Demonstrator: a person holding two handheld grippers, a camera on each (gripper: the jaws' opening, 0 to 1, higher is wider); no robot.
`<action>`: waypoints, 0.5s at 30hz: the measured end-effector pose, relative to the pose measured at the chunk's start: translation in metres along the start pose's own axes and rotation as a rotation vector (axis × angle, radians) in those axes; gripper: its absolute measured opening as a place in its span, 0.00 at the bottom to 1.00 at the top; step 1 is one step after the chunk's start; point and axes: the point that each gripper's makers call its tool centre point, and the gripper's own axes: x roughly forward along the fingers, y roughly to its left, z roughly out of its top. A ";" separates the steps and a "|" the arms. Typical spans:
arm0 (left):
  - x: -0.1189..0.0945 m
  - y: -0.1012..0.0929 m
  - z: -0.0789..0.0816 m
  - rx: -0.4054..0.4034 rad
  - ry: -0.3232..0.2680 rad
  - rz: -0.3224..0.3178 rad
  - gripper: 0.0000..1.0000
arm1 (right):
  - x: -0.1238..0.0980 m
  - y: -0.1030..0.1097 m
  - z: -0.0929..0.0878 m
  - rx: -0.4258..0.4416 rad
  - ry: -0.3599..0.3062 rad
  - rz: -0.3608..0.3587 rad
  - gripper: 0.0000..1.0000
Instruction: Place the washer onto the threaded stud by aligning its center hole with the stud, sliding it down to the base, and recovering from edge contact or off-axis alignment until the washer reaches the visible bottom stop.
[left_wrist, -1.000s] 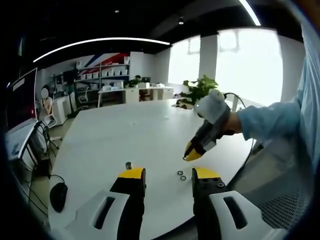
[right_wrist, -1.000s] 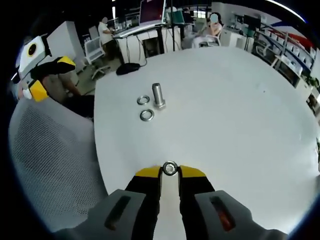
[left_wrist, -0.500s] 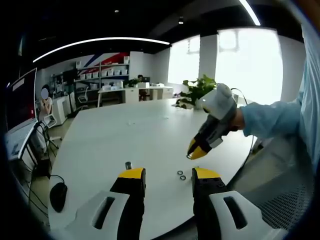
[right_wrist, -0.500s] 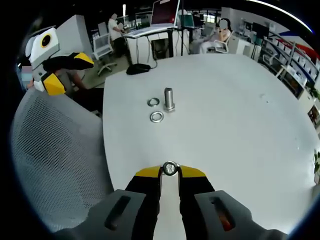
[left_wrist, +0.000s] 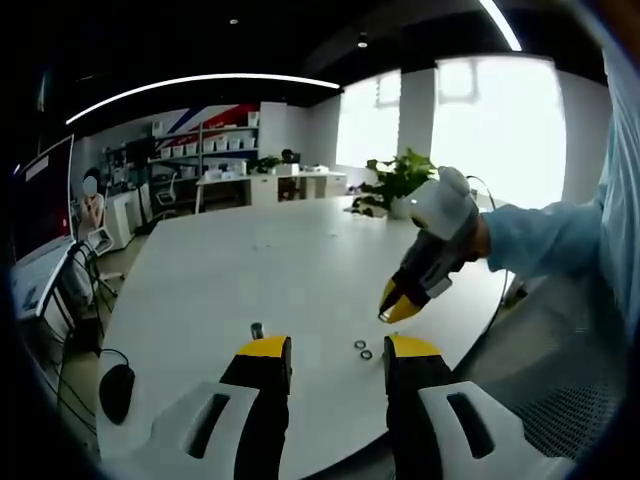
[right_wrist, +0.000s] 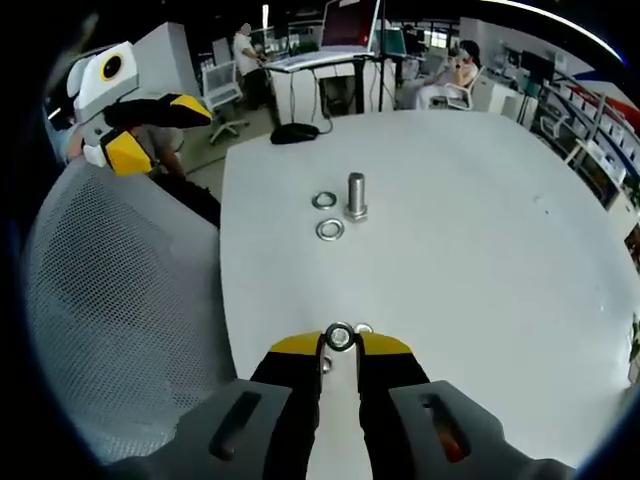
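Note:
A steel threaded stud (right_wrist: 356, 195) stands upright on the white table (right_wrist: 480, 230), with two loose washers (right_wrist: 324, 200) (right_wrist: 330, 230) lying beside it. My right gripper (right_wrist: 340, 345) hovers over the table's near edge, shut on a washer (right_wrist: 340, 337) pinched at its tips, well short of the stud. In the left gripper view the stud (left_wrist: 257, 330) is small and the two washers (left_wrist: 363, 350) lie between the jaws. My left gripper (left_wrist: 338, 350) is open and holds nothing. The right gripper (left_wrist: 397, 305) comes in from the right, above the table.
A grey mesh chair (right_wrist: 110, 300) sits against the table's edge. The left gripper (right_wrist: 140, 130) hangs beyond it. A computer mouse (left_wrist: 117, 392) lies on the floor side at left. A potted plant (left_wrist: 395, 180) stands at the table's far end, and desks and seated people lie beyond.
The right gripper, still holding its washer, has drifted a little; in its view the stud and loose washers sit further right and higher. The left gripper has stayed put.

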 end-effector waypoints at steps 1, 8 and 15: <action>0.000 0.000 0.000 0.000 0.001 0.000 0.35 | 0.000 0.001 -0.001 -0.007 0.003 0.002 0.14; 0.000 0.000 0.000 -0.003 0.001 -0.002 0.36 | 0.000 0.009 0.002 -0.010 -0.007 0.040 0.14; 0.000 -0.001 -0.001 0.001 0.007 -0.005 0.36 | 0.004 0.016 -0.010 -0.047 0.061 0.061 0.14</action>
